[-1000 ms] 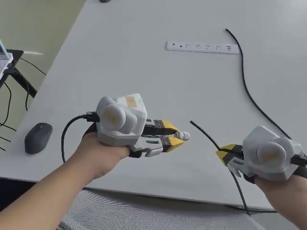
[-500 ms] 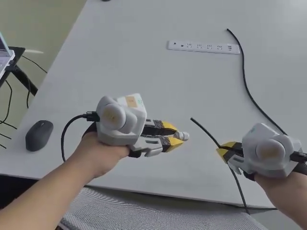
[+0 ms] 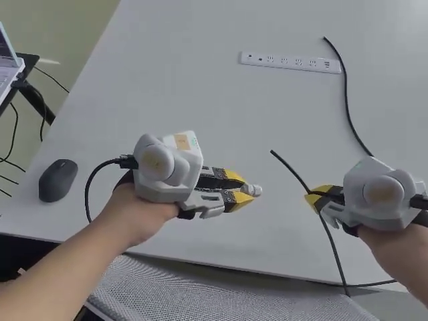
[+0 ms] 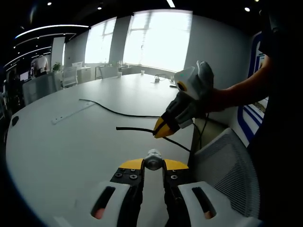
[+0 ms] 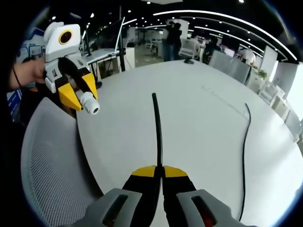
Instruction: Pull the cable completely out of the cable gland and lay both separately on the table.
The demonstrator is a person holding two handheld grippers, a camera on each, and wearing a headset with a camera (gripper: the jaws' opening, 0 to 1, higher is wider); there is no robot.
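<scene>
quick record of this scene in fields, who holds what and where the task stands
left gripper: fingers shut on the white cable gland, held in the air
right gripper: fingers shut on the black cable, its free end sticking out ahead
cable vs gland: apart, cable fully out
task state: neither piece laid on the table yet
also on table: power strip, mouse

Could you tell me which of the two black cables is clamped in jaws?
The nearer cable in the right gripper; the other cable lies on the table by the power strip.
</scene>
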